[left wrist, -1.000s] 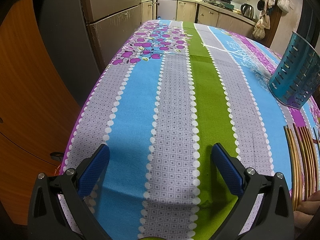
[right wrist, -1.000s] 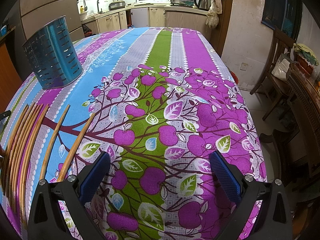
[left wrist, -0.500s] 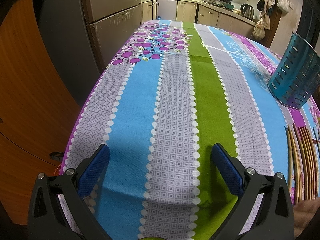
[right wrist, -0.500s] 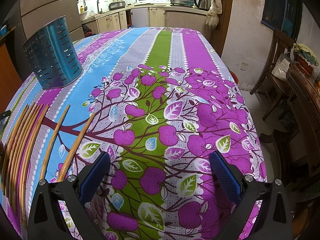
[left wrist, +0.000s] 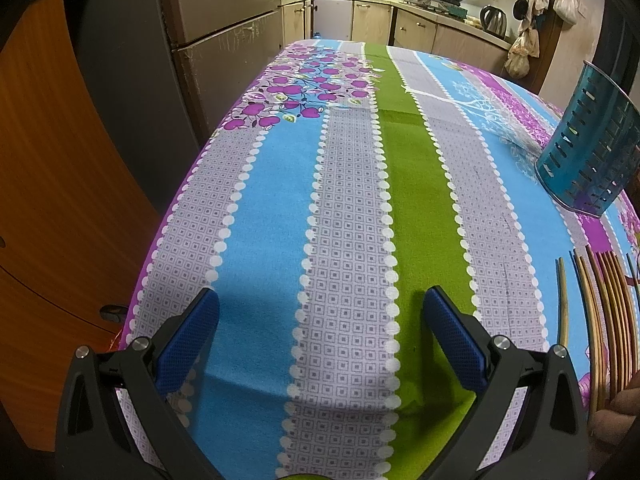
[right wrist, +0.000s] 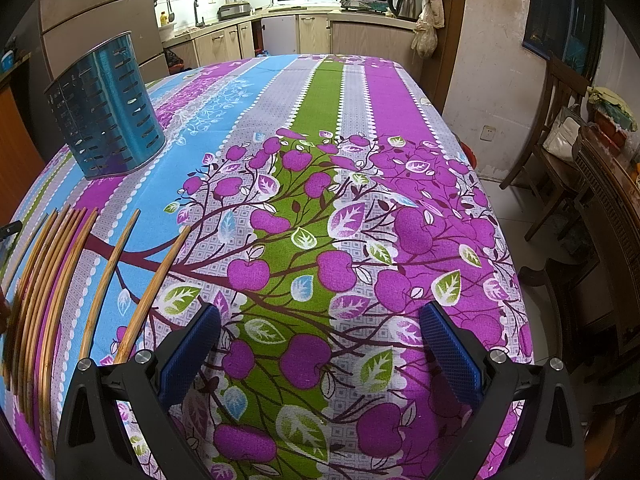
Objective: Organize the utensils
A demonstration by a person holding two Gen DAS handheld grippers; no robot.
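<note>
We hold the left gripper (left wrist: 320,316) with its fingers spread wide and nothing between them over the striped cloth of the worktop (left wrist: 348,208); the chopsticks (left wrist: 600,312) lie at the right edge of that frame, outside the right-hand finger, and the perforated blue utensil holder (left wrist: 588,160) stands upright at the upper right. Our right gripper (right wrist: 320,332) is likewise spread and holding nothing, with the chopsticks (right wrist: 52,280) fanned along the lower left, the nearest stick just beside the left-hand finger (right wrist: 188,352), and the holder (right wrist: 106,108) upright in the upper left.
</note>
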